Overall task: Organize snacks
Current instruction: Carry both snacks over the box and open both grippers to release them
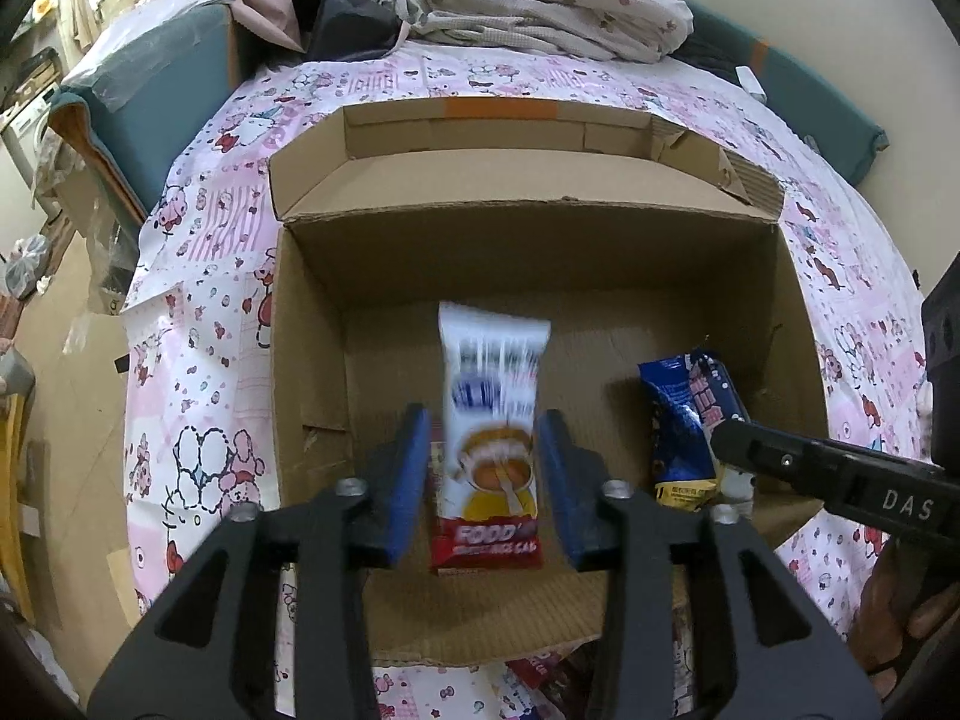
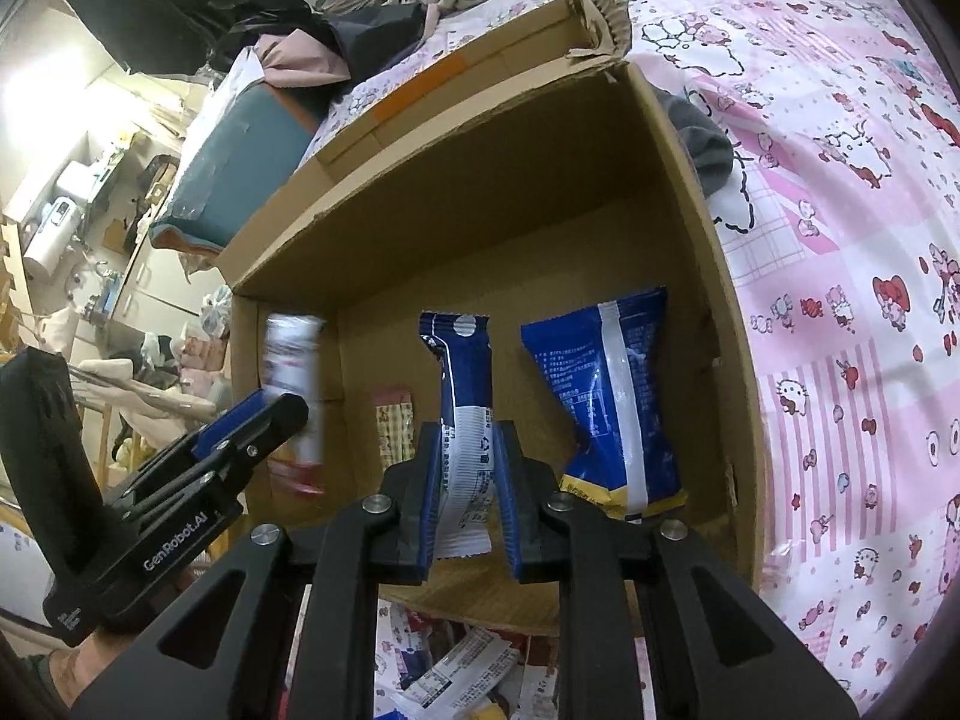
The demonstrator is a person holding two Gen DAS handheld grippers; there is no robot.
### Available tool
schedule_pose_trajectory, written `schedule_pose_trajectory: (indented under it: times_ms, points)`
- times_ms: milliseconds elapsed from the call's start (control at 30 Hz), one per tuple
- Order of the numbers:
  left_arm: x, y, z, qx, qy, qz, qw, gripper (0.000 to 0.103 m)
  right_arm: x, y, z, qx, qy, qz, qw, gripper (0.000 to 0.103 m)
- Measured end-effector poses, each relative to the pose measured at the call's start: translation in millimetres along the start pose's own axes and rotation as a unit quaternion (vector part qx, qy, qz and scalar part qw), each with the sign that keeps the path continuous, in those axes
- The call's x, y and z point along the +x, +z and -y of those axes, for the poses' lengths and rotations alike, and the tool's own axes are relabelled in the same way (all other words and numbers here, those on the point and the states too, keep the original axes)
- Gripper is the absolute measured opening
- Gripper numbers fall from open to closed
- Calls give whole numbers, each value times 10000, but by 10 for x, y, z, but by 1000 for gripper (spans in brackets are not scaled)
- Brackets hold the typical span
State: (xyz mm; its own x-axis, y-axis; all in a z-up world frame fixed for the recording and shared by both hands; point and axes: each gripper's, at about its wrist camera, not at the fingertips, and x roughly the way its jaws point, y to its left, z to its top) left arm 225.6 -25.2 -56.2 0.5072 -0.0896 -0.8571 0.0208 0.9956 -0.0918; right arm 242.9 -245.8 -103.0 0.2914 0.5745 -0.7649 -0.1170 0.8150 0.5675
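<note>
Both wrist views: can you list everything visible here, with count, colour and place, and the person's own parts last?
Cardboard box: one, brown, open on the patterned cloth.
White and red snack packet: one, blurred, between the left pads, which do not press it.
Narrow blue and white packet: one, pinched upright over the box.
Wide blue packet: one, inside the box at its right wall.
Small pink packet: one, on the box floor.
Loose packets: several, in front of the box.
Cloth: one, pink and white cartoon print.
Bedding: a heap, pale, behind the box.
Left gripper: black, blue pads.
Right gripper: black, blue pads.
</note>
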Motion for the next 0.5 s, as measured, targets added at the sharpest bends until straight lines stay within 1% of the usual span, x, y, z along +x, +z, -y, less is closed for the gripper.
schedule_pose_trajectory:
  times_ms: [33,133,233,300,333,367,433,500]
  points:
    - [-13,1,-7,-31,5,25,10000,54,-5,2,-4,-1,7,6,10000,20]
    - [-59,12,-31,-114,-10,109,9999,68,-29,4,6,-7,13,32,10000,21]
    - [-92,21,-45,-164,-18,178,9997,70,-59,7,5,-13,-33,81,10000,22]
    - [-97,21,-55,-178,-61,181,9997,70,-77,9,12,12,-77,117,9999,31]
    - [-102,21,-59,-178,-75,185,9996,70,-87,10,16,23,-97,145,9998,42]
    - [-108,23,-63,-175,-69,200,9996,70,-112,7,15,22,-103,212,9997,57]
    - [-130,23,-63,-155,-1,271,9995,70,-147,21,-11,-33,-161,315,9994,67]
    - [-153,24,-70,-133,33,345,9993,70,-183,32,-62,-132,-266,393,9988,71]
